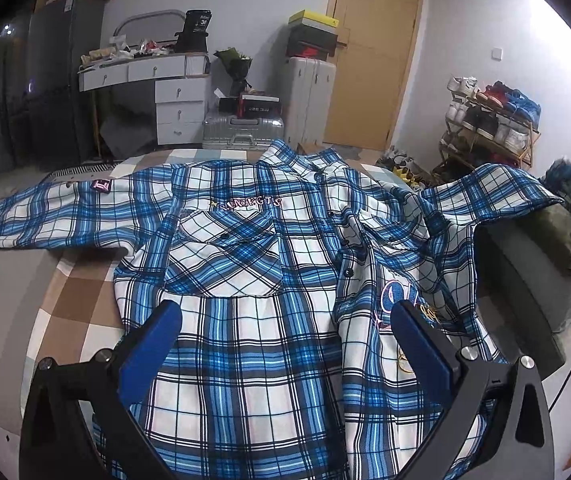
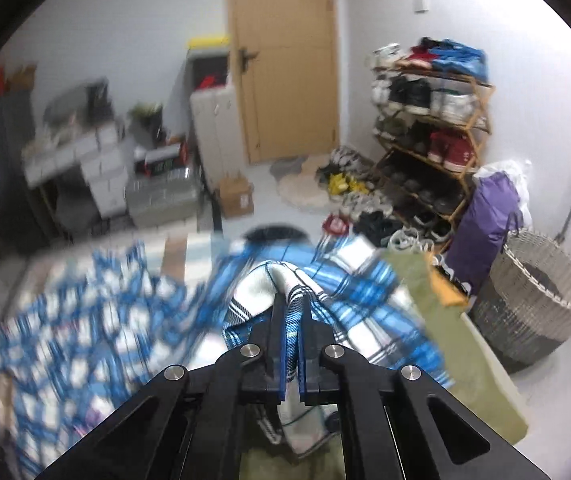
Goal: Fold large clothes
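Shirt (image 1: 245,264): a blue-and-white plaid garment spread face up on a bed (image 1: 81,296) with a brown checked cover, collar toward the far edge. Left sleeve (image 1: 45,216) lies flat and stretched out to the side. Left gripper (image 1: 285,320) hovers over the lower front panel, its blue pads wide apart, with cloth below but nothing between them; whether the tips brush the fabric cannot be told from this angle. Right sleeve (image 1: 501,188) is lifted off the bed, raised and draped near the right edge.

In the right wrist view the right gripper (image 2: 291,300) is clamped on a bunch of plaid cloth, the jaws pressed nearly together with the fabric pinched between them. The picture is badly blurred, so the held part is probably the right sleeve or side hem, though this is not certain.

Step in hand, as judged: the first fold, bringing the right side across the body. The next move calls for carrying the pinched cloth toward the shirt's middle, laying it flat, while the left gripper steadies the front panel against dragging.
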Demonstrator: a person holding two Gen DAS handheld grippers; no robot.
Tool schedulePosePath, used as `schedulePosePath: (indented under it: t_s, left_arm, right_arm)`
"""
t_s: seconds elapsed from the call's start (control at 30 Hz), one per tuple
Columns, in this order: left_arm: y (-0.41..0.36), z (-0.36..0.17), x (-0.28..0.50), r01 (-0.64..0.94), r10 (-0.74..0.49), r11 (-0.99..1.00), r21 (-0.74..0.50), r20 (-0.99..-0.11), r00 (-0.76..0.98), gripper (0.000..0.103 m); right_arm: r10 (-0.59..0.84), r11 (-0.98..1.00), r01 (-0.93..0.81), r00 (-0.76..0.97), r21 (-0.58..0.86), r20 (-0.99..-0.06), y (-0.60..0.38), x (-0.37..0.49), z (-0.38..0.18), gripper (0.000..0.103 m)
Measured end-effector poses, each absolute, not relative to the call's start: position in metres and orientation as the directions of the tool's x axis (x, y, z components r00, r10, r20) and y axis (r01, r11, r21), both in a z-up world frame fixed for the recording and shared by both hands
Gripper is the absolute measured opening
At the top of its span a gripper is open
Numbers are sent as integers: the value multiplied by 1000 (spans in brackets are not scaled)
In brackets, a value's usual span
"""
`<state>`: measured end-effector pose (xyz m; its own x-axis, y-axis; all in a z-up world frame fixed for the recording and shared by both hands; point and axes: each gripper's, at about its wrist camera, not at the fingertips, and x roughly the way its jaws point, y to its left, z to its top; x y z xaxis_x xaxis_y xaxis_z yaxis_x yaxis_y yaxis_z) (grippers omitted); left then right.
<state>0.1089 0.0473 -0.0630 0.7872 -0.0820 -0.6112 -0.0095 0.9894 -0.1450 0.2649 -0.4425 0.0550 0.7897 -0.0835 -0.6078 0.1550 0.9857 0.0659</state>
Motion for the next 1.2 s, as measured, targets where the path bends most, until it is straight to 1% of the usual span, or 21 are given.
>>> schedulePosePath:
  t_s: [0.1,0.2,0.27,0.3,0.47,0.5,0.57,0.63,0.67,0.73,0.83,0.9,0.97,1.03,1.07,1.1,1.2]
  left_arm:
    - [50,-62,107,-1,-86,990,-144,-601,795,102]
    - [55,-61,105,2,-94,988,-154,-594,799,102]
    - [60,-60,105,-3,-93,987,-159,-590,802,102]
    - [63,-59,105,-6,-91,987,-161,-588,804,102]
    - [81,-56,101,-33,-76,984,-176,-574,815,102]
    - [86,-55,99,-41,-69,983,-179,-569,819,102]
    - [96,-54,95,-57,-57,981,-184,-560,827,102]
    - [106,-53,91,-69,-49,979,-190,-554,831,102]
    - [111,-54,89,-80,-40,978,-192,-552,833,102]
    - [119,-54,85,-95,-29,976,-194,-552,834,102]
    - [133,-56,80,-122,-9,972,-200,-552,834,102]
    - [142,-58,75,-146,9,969,-202,-555,832,102]
    - [149,-60,70,-164,26,966,-199,-559,829,102]
    - [157,-62,64,-187,48,963,-192,-562,825,102]
    - [160,-62,61,-197,58,962,-189,-565,823,102]
    - [164,-63,59,-204,65,961,-187,-565,822,102]
    - [174,-64,51,-236,91,954,-185,-570,817,102]
  right_arm:
    - [-98,957,234,815,170,-571,-474,268,89,3]
    - [-121,930,285,835,234,-536,-495,271,117,3]
    - [-133,904,310,857,293,-497,-504,273,141,3]
    - [-142,898,319,863,304,-485,-504,276,150,3]
    - [-171,883,304,918,357,-359,-483,285,215,1]
    - [-161,883,284,930,373,-329,-471,289,226,1]
    - [-111,898,229,944,375,-311,-445,301,239,1]
    - [-37,911,159,950,380,-310,-408,314,243,1]
    - [32,918,97,949,385,-315,-377,324,242,1]
    - [120,926,10,940,378,-319,-333,339,240,1]
    - [301,894,-141,891,425,-339,-255,365,219,1]
    - [424,847,-225,833,481,-356,-204,383,190,1]
    - [544,783,-287,745,552,-385,-146,402,146,1]
    - [630,728,-304,652,615,-423,-97,417,97,2]
    - [672,693,-298,598,657,-437,-68,425,62,2]
    - [691,677,-281,561,680,-456,-48,432,37,2]
    - [739,640,-200,423,742,-524,16,452,-66,3]
